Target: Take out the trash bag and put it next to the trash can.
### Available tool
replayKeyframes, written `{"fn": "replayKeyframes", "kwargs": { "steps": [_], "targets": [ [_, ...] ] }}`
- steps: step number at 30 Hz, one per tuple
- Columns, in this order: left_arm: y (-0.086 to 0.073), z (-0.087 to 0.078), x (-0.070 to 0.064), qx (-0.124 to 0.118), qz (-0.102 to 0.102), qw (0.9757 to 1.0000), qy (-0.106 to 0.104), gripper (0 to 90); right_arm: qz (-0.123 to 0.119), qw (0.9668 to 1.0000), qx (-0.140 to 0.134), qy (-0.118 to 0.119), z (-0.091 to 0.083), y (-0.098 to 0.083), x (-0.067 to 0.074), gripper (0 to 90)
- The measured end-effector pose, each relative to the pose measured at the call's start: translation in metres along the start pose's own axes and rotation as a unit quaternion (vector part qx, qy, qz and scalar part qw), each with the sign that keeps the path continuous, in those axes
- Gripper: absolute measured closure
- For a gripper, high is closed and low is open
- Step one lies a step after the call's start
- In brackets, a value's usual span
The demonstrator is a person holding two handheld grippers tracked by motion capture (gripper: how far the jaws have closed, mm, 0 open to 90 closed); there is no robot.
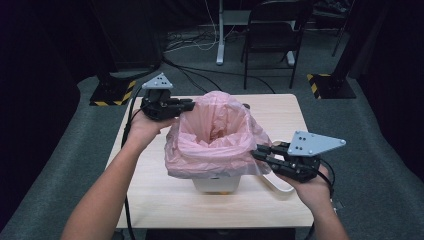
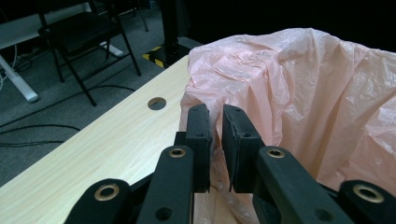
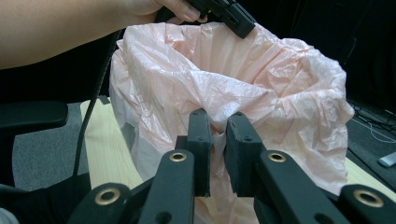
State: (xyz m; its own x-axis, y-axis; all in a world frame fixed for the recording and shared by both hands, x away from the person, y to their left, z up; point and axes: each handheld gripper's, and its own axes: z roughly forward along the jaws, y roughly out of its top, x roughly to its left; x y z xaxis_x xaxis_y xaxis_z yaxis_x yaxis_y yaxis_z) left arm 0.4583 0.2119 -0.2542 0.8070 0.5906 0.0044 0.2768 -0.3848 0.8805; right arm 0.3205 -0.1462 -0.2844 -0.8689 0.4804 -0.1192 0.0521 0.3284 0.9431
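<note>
A pink plastic bag lines a small white bin at the middle of the wooden table; its mouth stands open and its rim drapes over the bin's sides. My left gripper is at the bag's far left rim. In the left gripper view its jaws pinch a fold of the bag. My right gripper is at the near right rim, and in the right gripper view it is shut on a pleat of the bag. The left gripper shows across the bag's mouth.
A round cable hole sits in the tabletop beyond the bag. A black folding chair and a white desk leg stand behind the table. Yellow-and-black striped stand bases flank its far corners, with cables on the grey carpet.
</note>
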Motion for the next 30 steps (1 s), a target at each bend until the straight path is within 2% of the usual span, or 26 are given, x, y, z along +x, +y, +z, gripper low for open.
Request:
{"fn": "replayKeyframes", "kwargs": {
  "steps": [8,13,20,30],
  "targets": [
    [0.006,-0.002,0.002,-0.009,0.001,0.9999,0.010,83.8,-0.009,0.9999,0.000,-0.006,-0.001,0.006,0.001,81.9],
    [0.006,0.001,0.002,-0.004,0.006,0.9999,0.009,88.3,-0.013,0.9999,0.001,-0.008,-0.001,0.009,0.000,82.4],
    [0.008,0.001,0.002,-0.005,0.010,0.9999,0.010,89.9,-0.011,0.9999,-0.002,-0.009,0.000,0.008,-0.002,83.2],
    [0.014,-0.010,0.000,-0.014,0.015,0.9997,0.011,89.9,-0.018,0.9997,-0.004,-0.014,-0.003,0.013,-0.002,84.5]
  ]
}}
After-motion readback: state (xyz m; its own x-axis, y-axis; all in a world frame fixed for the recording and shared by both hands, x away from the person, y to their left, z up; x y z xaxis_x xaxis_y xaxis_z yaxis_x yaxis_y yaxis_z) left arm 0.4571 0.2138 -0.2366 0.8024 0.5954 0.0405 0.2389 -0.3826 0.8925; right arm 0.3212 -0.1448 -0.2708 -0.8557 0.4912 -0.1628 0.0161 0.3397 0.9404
